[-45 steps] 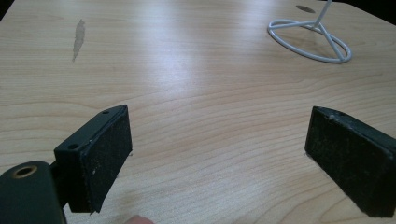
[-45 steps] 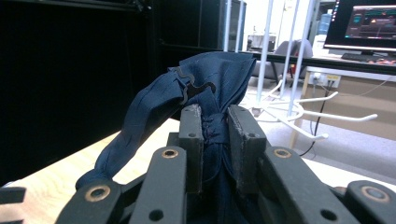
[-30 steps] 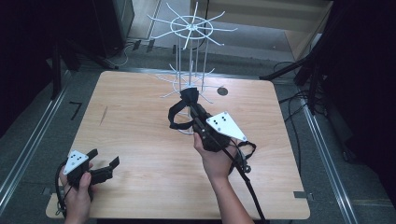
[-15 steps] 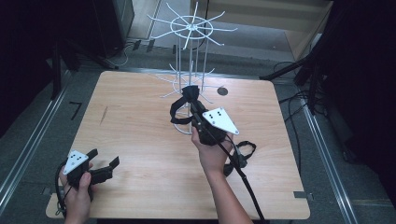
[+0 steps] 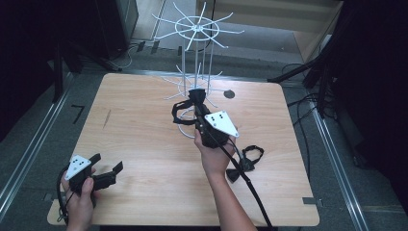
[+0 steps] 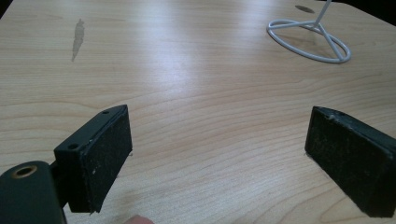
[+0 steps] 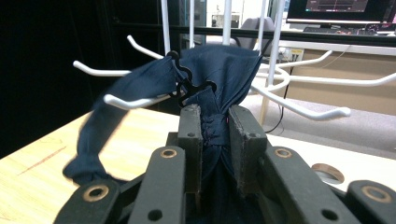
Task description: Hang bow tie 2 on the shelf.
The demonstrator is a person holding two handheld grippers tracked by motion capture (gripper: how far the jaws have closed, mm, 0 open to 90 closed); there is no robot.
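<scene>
At the left, the left gripper [image 5: 98, 174] rests near the front left corner of the wooden table [image 5: 144, 144], in the same place as a second ago. Its jaws stand wide apart with only bare tabletop between them, as the left gripper view confirms.

Toward the middle, the right gripper [image 5: 197, 108] has edged forward and slightly down over the last second, closer to the white wire rack [image 5: 197, 29]. Its jaws are nearly closed, clamped on a bunched dark blue fabric item [image 7: 219, 70] with a small black plastic hook [image 7: 184, 84]. In the right gripper view the hook sits just at one of the rack's lower white arms [image 7: 135, 100], and a strap of the fabric drapes over that arm; whether the hook is seated on it cannot be told. The move suggests the hanging step is close to done, with only the release left.

To the right, a second black strap-like item [image 5: 250, 156] lies on the table beside the right forearm, probably waiting its turn.

No brand, label or readable writing shows anywhere.
</scene>
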